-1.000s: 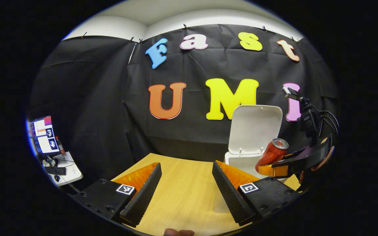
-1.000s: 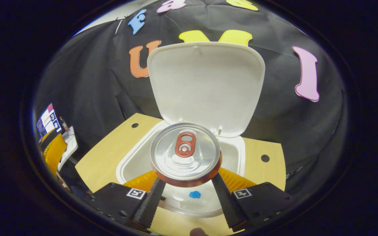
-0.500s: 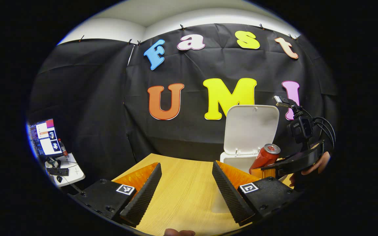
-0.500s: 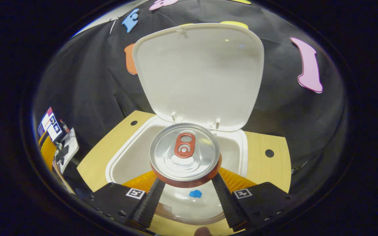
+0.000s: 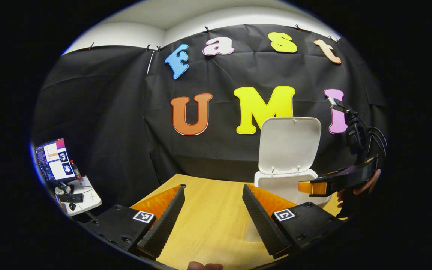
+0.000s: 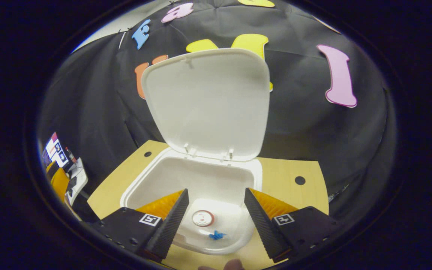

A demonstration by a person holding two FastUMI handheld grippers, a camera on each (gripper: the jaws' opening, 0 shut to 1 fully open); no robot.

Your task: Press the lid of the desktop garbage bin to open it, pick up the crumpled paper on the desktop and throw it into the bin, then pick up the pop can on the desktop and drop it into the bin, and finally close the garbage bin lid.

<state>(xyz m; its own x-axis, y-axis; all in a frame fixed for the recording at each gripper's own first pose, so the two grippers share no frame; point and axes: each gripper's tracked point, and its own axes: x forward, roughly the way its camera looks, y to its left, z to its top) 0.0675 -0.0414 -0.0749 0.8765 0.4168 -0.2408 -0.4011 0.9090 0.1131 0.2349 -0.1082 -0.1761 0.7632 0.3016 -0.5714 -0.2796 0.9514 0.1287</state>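
Note:
The white bin (image 6: pixel 255 176) stands on the wooden desk with its lid (image 6: pixel 206 101) raised upright. Deep inside it the pop can (image 6: pixel 203 218) stands upright, silver top and red tab facing me, next to a small blue crumpled paper (image 6: pixel 215 236). My right gripper (image 6: pixel 215 210) hovers open just above the bin's mouth, fingers spread and empty. In the left gripper view the bin (image 5: pixel 283 185) and lid (image 5: pixel 289 144) stand at the right, with the right gripper (image 5: pixel 311 187) held over them by a hand (image 5: pixel 362 186). My left gripper (image 5: pixel 213 213) is open over the desk, holding nothing.
The wooden desk (image 5: pixel 208 221) has small round holes (image 6: pixel 300 180) near its back edge. Off its left side a lower white table (image 5: pixel 79 195) carries a monitor (image 5: pixel 52 160), a keyboard and a bottle.
The right gripper opened and the pop can dropped from its fingers to the bottom of the bin. The right gripper then rose slightly. The left gripper stayed where it was.

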